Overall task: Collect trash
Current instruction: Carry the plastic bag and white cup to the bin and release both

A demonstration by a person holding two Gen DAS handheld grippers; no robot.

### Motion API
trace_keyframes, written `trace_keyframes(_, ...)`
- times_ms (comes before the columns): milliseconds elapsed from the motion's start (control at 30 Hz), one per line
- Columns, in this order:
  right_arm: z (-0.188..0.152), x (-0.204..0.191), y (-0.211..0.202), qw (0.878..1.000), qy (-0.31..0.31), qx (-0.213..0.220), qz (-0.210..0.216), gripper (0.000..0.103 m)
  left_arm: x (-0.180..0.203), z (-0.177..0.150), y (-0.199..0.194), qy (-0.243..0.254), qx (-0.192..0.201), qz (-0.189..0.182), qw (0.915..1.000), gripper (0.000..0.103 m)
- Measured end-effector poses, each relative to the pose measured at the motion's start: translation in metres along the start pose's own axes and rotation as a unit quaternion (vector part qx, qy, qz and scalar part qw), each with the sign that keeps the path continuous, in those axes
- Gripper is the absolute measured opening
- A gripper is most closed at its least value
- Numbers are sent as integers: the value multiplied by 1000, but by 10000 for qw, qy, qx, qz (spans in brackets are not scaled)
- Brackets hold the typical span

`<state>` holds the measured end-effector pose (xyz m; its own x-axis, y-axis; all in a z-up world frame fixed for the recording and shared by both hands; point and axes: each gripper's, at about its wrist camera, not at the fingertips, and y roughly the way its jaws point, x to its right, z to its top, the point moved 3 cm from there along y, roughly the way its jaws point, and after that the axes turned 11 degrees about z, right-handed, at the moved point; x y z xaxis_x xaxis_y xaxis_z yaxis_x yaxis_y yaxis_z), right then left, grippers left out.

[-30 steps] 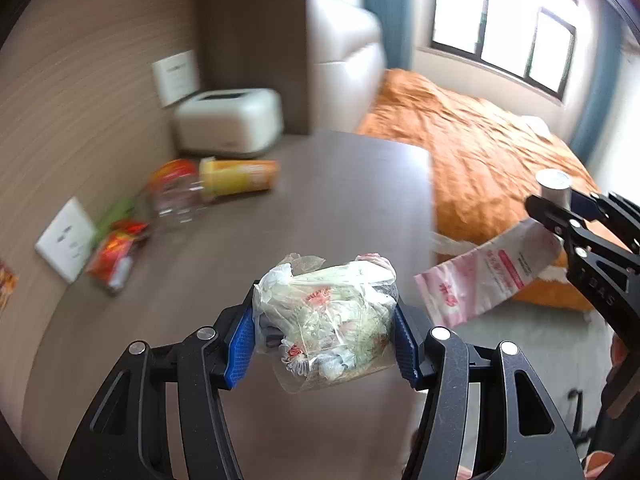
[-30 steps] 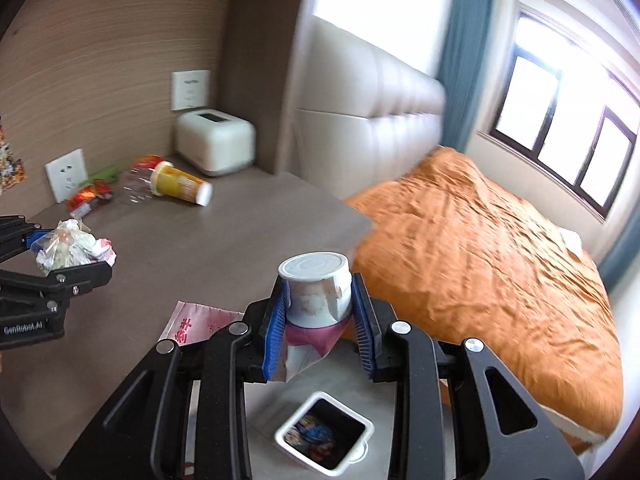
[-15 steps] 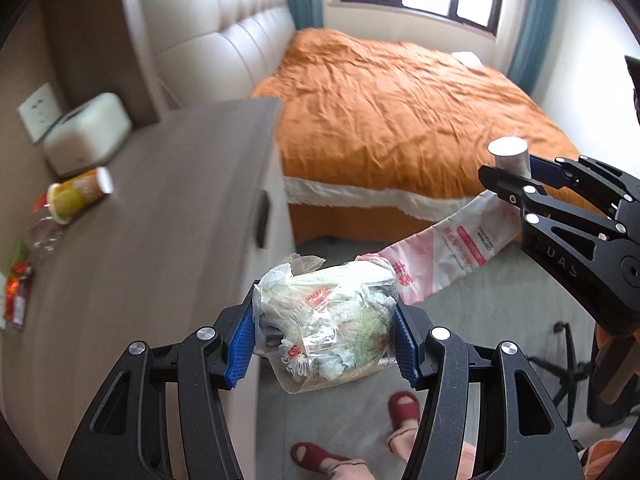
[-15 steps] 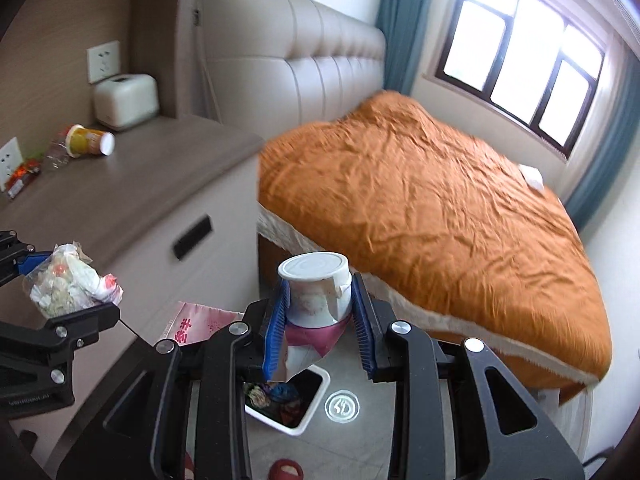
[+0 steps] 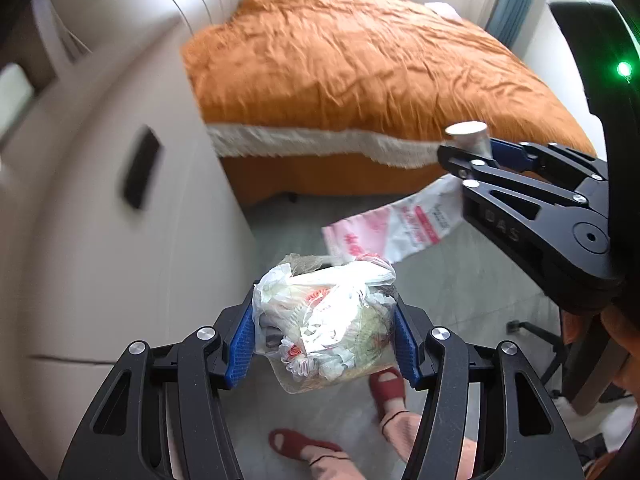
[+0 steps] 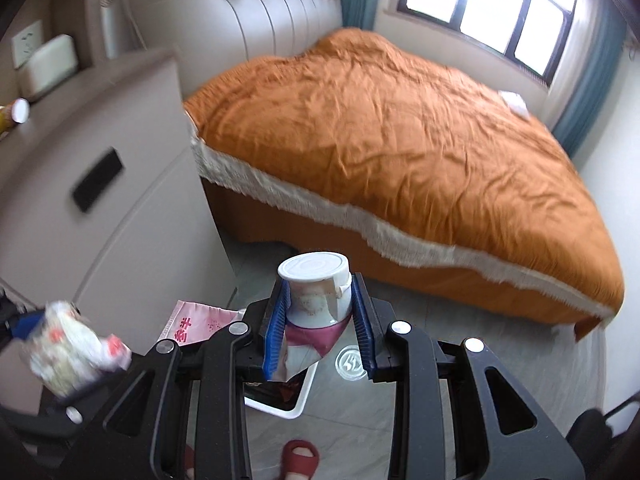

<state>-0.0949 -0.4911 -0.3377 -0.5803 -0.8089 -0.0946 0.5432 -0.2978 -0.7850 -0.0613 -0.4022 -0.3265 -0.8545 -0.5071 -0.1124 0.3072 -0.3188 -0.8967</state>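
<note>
My left gripper [image 5: 325,332] is shut on a clear plastic bag of crumpled trash [image 5: 326,320], held above the floor beside the cabinet. It shows blurred at the left of the right wrist view [image 6: 68,354]. My right gripper [image 6: 320,320] is shut on a white lidded cup [image 6: 316,292] together with a pink-and-white plastic bag [image 6: 192,326] that hangs below it. That gripper [image 5: 472,156] and the hanging bag [image 5: 396,228] show at the right of the left wrist view. A white trash bin [image 6: 280,396] stands on the floor under the right gripper, mostly hidden.
A beige cabinet [image 5: 100,200] with a dark handle is at the left. A bed with an orange cover [image 6: 400,140] fills the far side. A toppled yellow cup [image 6: 16,114] and a white box [image 6: 50,62] are on the cabinet top. Red slippers [image 5: 300,444] are on the floor below.
Both grippers have swung away from the cabinet top and down toward the floor, each holding its load. The trash bin now sits directly under the right gripper.
</note>
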Motion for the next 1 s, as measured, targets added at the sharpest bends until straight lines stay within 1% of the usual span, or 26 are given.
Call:
trace_keyframes(67,-12,7,27,9998,169,-144,16,33,6,-4,25,-12,-101,-97,9999,57)
trace_keyframes(100,-15,9,37,9995,256,-193,42,33,10,-8,42,-23,-165,-168,9997,57)
trace_keyframes(233,-45,21,100,9964,647,-529,121,33,21,-27,109,-31,-424,-354,9985,57)
trace_keyframes(267,-55,23,120,9954,699,-633,153,33,23,-31,123,-45,-480,-372,9981,57)
trace_keyframes(300,-59,24,130,9949,741,-670,146,33,25,-36,141,-73,-545,-404,9977,57)
trace_keyframes(433,-87,29,193,9923,867,-862,177,33,32,-57,207,-166,-770,-535,9955,57)
trace_keyframes(467,-91,31,204,9917,914,-891,150,33,33,-61,216,-169,-806,-548,9951,57)
trace_keyframes(500,-96,32,215,9908,982,-916,166,37,37,-66,230,-177,-845,-588,9945,58)
trace_keyframes(533,-103,34,228,9900,1008,-966,192,65,39,-71,243,-202,-906,-651,9936,66)
trace_keyframes(567,-108,35,236,9904,975,-965,167,80,39,-76,254,-244,-988,-692,9924,92)
trace_keyframes(600,-116,39,245,9919,877,-914,7,91,39,-82,267,-327,-1071,-695,9913,99)
trace_keyframes(667,-129,42,261,9915,701,-1092,-48,91,39,-91,286,-419,-1147,-699,9901,98)
trace_keyframes(700,-136,45,267,9909,683,-1161,-83,91,39,-97,296,-433,-1230,-663,9892,98)
trace_keyframes(800,-152,48,278,9891,704,-1293,-47,94,39,-111,314,-410,-1302,-526,9892,98)
trace_keyframes(933,-163,51,286,9883,623,-1390,-74,94,42,-115,327,-339,-1341,-481,9892,98)
trace_keyframes(1000,-163,49,285,9885,609,-1384,-82,94,42,-115,325,-302,-1341,-451,9895,98)
